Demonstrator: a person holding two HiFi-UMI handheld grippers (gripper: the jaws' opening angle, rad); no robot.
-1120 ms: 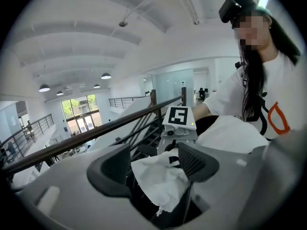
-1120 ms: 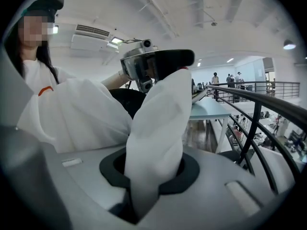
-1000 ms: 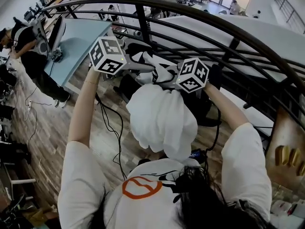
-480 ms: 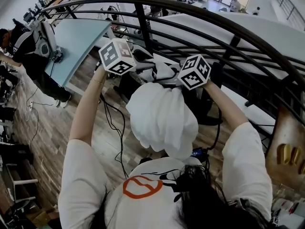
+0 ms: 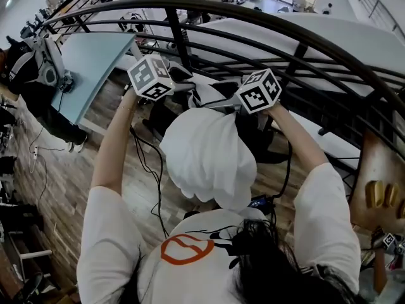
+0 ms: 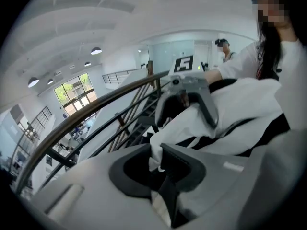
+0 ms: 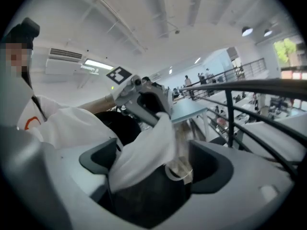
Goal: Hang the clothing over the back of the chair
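Note:
A white garment (image 5: pixel 205 154) with black stripes (image 5: pixel 209 94) hangs in a big fold between my arms, over a dark chair (image 5: pixel 266 141). My left gripper (image 5: pixel 183 86) has just closed: in the left gripper view (image 6: pixel 156 153) its jaws pinch a white edge of the cloth (image 6: pixel 225 109). Facing it close by, my right gripper (image 5: pixel 223 103) has just been opening. Its jaws stand wide apart in the right gripper view (image 7: pixel 153 162), with the cloth (image 7: pixel 144 152) lying loose between them.
A curved black railing (image 5: pixel 304 40) runs just beyond the grippers. Below it to the left stand a light blue table (image 5: pixel 88 52) and a seated person (image 5: pixel 28 75). Black cables (image 5: pixel 147 163) trail over the wooden floor.
The left gripper has come down and in toward the striped cloth, nearer the right one. The right gripper's cube has rolled and shifted a little. The white fold hangs as before.

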